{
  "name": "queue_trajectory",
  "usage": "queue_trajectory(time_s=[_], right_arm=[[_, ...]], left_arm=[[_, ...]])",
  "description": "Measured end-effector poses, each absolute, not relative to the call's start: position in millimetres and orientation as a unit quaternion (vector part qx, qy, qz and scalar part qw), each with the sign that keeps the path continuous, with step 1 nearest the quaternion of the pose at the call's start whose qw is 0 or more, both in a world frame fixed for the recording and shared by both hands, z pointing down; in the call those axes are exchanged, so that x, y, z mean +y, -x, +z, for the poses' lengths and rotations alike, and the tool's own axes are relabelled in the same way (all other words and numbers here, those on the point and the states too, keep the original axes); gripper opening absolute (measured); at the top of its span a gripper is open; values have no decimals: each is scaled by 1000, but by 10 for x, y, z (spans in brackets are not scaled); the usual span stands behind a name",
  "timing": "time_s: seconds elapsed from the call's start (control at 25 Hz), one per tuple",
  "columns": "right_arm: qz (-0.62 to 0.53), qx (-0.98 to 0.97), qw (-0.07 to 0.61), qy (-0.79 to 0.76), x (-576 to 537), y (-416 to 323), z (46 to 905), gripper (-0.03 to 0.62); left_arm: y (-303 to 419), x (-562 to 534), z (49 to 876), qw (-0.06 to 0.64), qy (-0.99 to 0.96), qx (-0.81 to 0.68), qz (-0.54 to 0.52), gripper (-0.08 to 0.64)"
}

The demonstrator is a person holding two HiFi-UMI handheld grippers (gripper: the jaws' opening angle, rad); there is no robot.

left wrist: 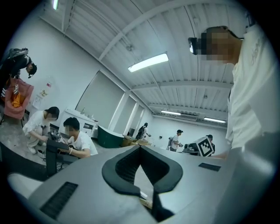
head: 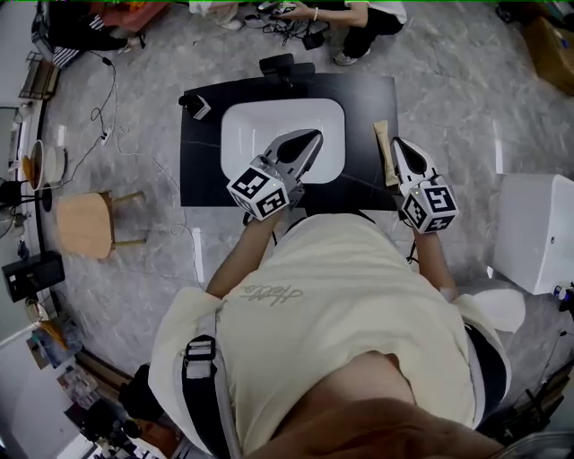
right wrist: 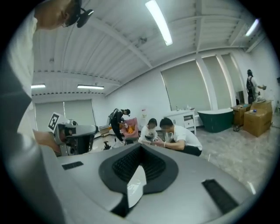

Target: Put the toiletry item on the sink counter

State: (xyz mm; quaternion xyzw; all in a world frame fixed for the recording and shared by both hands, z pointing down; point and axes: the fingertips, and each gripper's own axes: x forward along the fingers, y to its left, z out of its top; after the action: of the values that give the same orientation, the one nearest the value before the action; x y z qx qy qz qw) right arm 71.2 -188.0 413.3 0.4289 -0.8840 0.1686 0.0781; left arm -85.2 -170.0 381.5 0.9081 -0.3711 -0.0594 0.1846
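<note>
A tan, flat toiletry tube (head: 384, 152) lies on the right side of the black sink counter (head: 202, 170), beside the white basin (head: 242, 134). My right gripper (head: 395, 141) hangs just right of the tube, jaws together with nothing between them. My left gripper (head: 314, 134) is over the basin, also shut and empty. Both gripper views tilt up toward the room and ceiling. In the left gripper view the gripper's (left wrist: 140, 147) tips meet; in the right gripper view the gripper's (right wrist: 141, 146) tips meet too. The tube does not show in either of those views.
A black faucet (head: 278, 64) stands behind the basin and a small dark object (head: 195, 106) sits at the counter's back left corner. A wooden stool (head: 85, 224) is on the floor to the left, a white fixture (head: 534, 229) to the right. People (head: 359, 22) sit on the floor beyond.
</note>
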Motion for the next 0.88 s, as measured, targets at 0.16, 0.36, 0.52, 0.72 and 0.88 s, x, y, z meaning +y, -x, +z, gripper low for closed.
queue_trajectory(time_s=[0.16,0.36,0.52,0.72,0.88], right_arm=[[115,-893,44,-433,-1834,-696,3628,-6],[73,-901,8,-428,-1712,-716,3235,-6],[47,-907,1,-419,-1651,-686,3036,-6],[30,-908,-15,-417,-1630,-611,2827,-6],[17,-910,-17,-413,-1600,-548,2725,-6]], left_arm=[[836,-1644,3530,160,-914,-367,-67,3],[830,-1609,3216,130,-916,-371,-84,3],[874,-1619,3094,121,-913,-378,-93,3],[1012,-1640,2909,102,-907,-396,-99,3],[1179,-1683,2809,84,-902,-411,-100,3]])
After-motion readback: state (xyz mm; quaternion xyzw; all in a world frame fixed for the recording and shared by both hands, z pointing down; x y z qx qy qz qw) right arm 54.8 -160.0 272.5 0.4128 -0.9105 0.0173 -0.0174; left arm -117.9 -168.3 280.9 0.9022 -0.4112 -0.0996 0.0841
